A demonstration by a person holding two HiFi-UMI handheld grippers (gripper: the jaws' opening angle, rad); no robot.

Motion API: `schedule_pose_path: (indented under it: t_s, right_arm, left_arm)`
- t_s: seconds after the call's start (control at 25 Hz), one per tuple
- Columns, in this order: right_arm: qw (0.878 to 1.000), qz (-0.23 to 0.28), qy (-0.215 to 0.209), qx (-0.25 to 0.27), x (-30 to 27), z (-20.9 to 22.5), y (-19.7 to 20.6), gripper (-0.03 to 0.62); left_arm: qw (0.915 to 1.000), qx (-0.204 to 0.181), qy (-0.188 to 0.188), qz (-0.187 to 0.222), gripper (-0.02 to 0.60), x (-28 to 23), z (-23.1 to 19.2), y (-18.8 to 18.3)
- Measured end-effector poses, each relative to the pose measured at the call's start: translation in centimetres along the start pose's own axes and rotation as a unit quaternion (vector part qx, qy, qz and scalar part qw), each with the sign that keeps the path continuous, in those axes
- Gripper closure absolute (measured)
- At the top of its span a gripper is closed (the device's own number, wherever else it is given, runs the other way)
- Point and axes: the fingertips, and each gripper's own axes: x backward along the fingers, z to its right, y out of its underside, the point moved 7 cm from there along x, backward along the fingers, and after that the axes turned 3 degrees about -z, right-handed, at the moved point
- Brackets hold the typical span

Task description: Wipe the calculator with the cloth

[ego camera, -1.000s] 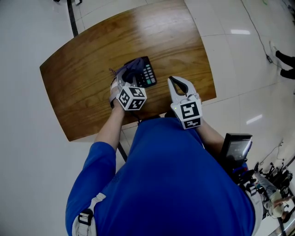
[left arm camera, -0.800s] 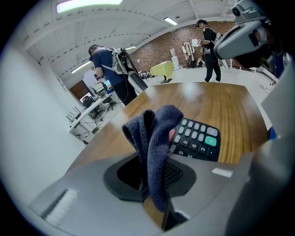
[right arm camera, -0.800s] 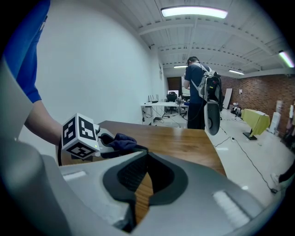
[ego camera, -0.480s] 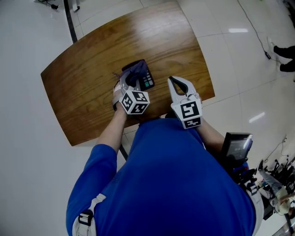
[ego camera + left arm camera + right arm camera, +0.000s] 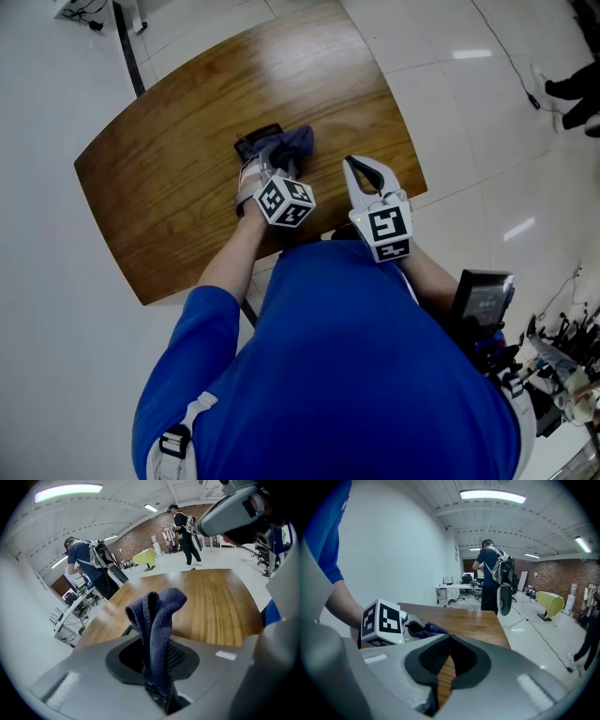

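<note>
— Where's the calculator?

— The calculator (image 5: 251, 142) lies near the middle of the wooden table (image 5: 169, 197). It is mostly under the dark blue cloth (image 5: 292, 141), and only its left end shows.

— And the tools?

— The left gripper (image 5: 273, 167) has its jaws clamped on a fold of the cloth and holds it down on the keys. The right gripper (image 5: 360, 167) is just to the right, apart from both, with its jaws closed together on nothing.

— Which step?

— Mid-wipe, I'd judge. Next, drag the cloth across the uncovered end with light pressure, so the calculator doesn't slide.
</note>
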Motion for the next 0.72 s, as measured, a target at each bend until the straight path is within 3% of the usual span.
schedule_pose_path:
  t_s: [0.52,0.72]
  right_arm:
    - [0.999,0.014,-0.040,0.022,-0.7,-2.7,-2.2,0.591]
    - [0.999,0.016,-0.042,0.022,-0.8,-2.7,-2.3,0.591]
  left_arm:
    - [0.9954,0.067,-0.046,-0.051,0.515,4.0,-3.0,6.8]
    - [0.9944,0.072,-0.051,-0.059,0.515,4.3,-3.1,7.6]
